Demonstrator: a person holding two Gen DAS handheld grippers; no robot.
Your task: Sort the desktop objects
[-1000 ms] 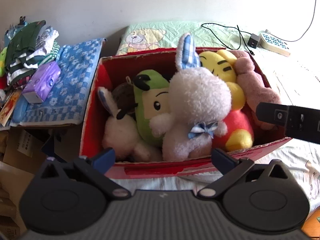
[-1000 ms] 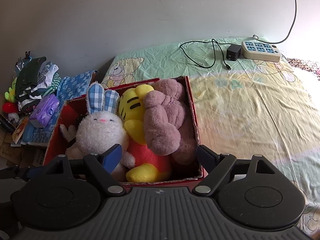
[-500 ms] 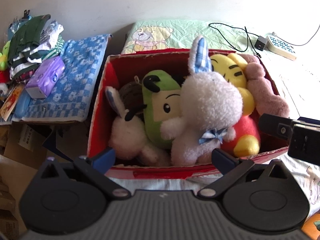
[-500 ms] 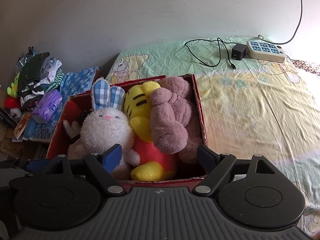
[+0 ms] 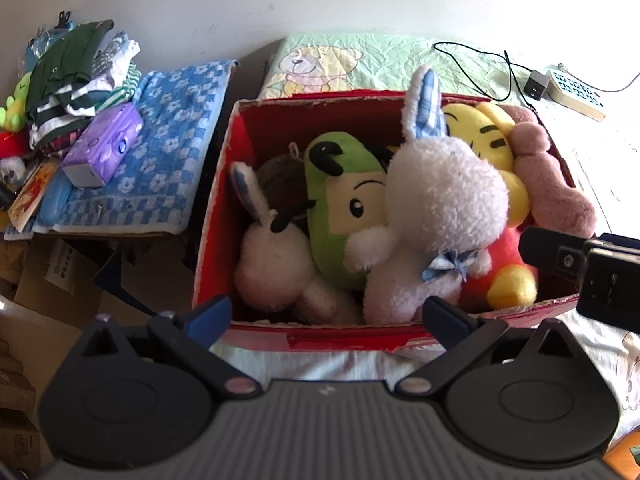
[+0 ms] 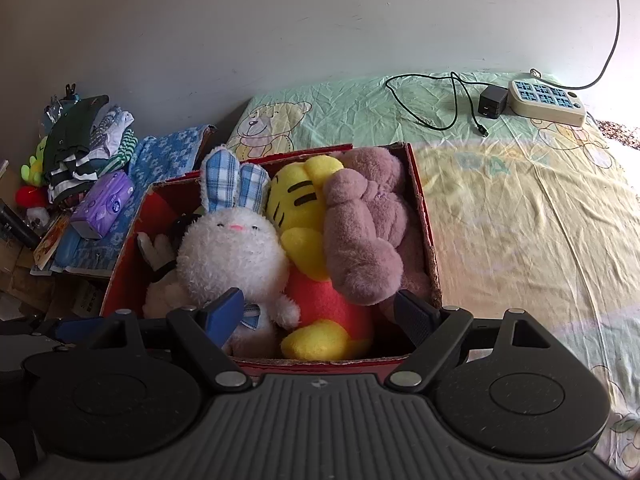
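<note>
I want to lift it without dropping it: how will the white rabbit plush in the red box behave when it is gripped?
The white rabbit plush looks fluffy and soft, so it would likely squash and flop. It seems light for its size. It sits packed against the yellow tiger plush, which may drag along.

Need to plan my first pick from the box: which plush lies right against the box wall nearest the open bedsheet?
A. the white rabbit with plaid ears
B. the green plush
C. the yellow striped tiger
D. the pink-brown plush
D: in the right wrist view the pink-brown plush fills the side of the red cardboard box next to the bedsheet, with the yellow striped tiger and the white rabbit farther in.
</note>
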